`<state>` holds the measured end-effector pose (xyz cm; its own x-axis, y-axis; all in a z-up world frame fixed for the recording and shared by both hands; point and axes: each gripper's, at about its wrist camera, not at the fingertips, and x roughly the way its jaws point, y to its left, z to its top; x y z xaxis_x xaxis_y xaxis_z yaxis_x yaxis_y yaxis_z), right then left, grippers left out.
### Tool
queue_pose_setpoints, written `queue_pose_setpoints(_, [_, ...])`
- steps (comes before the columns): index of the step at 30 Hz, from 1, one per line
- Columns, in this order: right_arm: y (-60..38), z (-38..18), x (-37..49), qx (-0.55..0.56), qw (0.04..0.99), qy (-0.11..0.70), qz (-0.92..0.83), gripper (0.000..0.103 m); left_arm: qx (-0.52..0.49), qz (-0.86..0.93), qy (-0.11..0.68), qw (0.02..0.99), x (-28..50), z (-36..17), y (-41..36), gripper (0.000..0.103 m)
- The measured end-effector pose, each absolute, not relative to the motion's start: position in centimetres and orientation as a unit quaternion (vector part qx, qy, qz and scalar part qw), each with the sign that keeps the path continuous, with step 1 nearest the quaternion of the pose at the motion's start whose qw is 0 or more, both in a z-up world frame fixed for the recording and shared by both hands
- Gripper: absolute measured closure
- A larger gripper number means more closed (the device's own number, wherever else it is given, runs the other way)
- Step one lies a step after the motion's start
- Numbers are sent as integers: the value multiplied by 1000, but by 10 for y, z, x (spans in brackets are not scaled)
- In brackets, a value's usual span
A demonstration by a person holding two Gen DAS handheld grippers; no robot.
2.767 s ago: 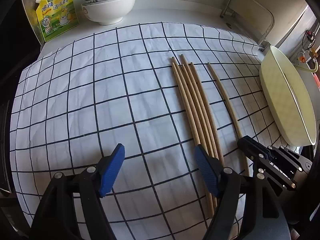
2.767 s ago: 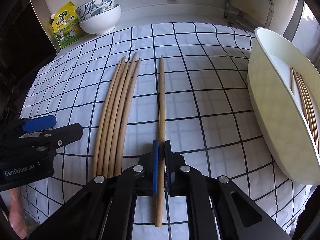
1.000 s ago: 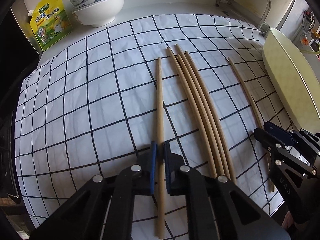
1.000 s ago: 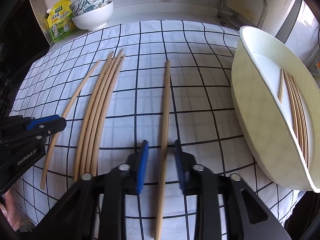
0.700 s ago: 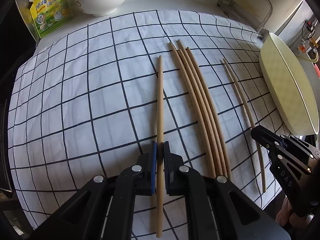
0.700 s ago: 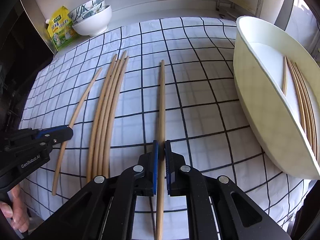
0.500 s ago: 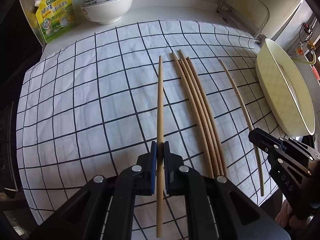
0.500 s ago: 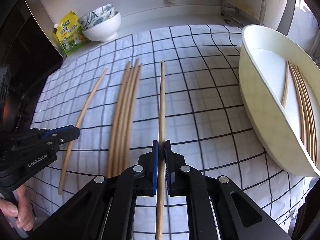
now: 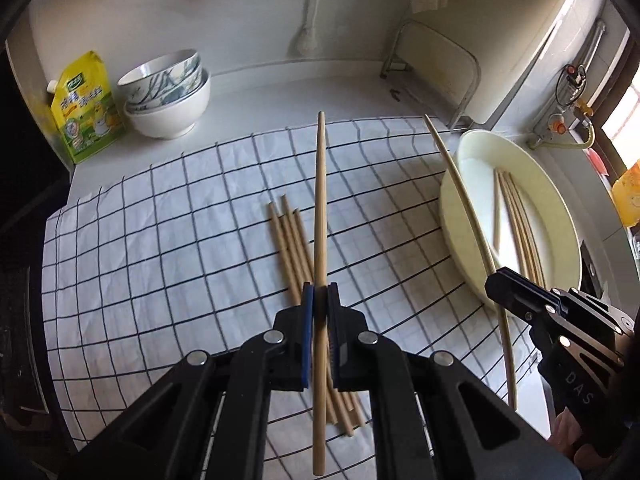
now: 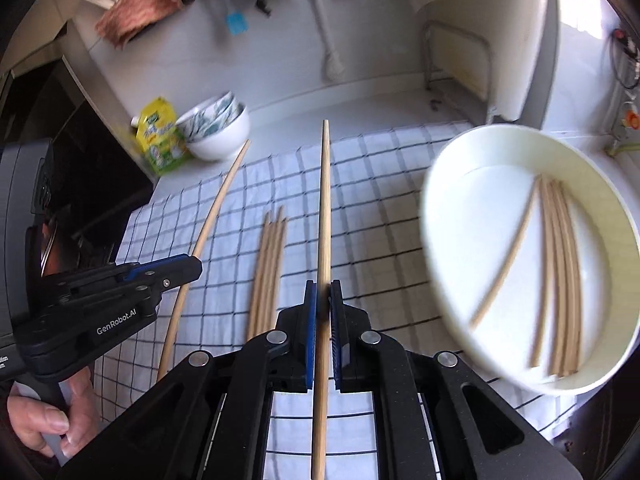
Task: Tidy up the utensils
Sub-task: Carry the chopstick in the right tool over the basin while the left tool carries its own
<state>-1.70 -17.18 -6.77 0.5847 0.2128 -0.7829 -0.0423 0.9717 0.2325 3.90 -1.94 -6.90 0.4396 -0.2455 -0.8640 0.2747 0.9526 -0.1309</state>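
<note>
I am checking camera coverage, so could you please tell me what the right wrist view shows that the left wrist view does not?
Only the right wrist view shows the hand that holds the left gripper, and a blue brush and brown mat up on the wall. Only the left wrist view shows the valves and pipe behind the dish. Both show each gripper shut on one lifted chopstick, loose chopsticks on the checked cloth, more chopsticks in the dish, the stacked bowls and the yellow pouch.
</note>
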Motion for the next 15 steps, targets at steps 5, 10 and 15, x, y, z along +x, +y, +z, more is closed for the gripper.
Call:
queue_pose_setpoints(5, [-234,-53,-20,119,896,426,23,97,31,-201,481,853,50,-46,-83,96])
queue_pose_setpoints(10, [-301,-54,-26,142,895,421,-34,97,47,-260,453,851,60,-29,-154,96])
queue_pose_setpoints(15, [-351,-65,-22,167,886,427,-67,97,77,-296,452,838,72,-34,-222,96])
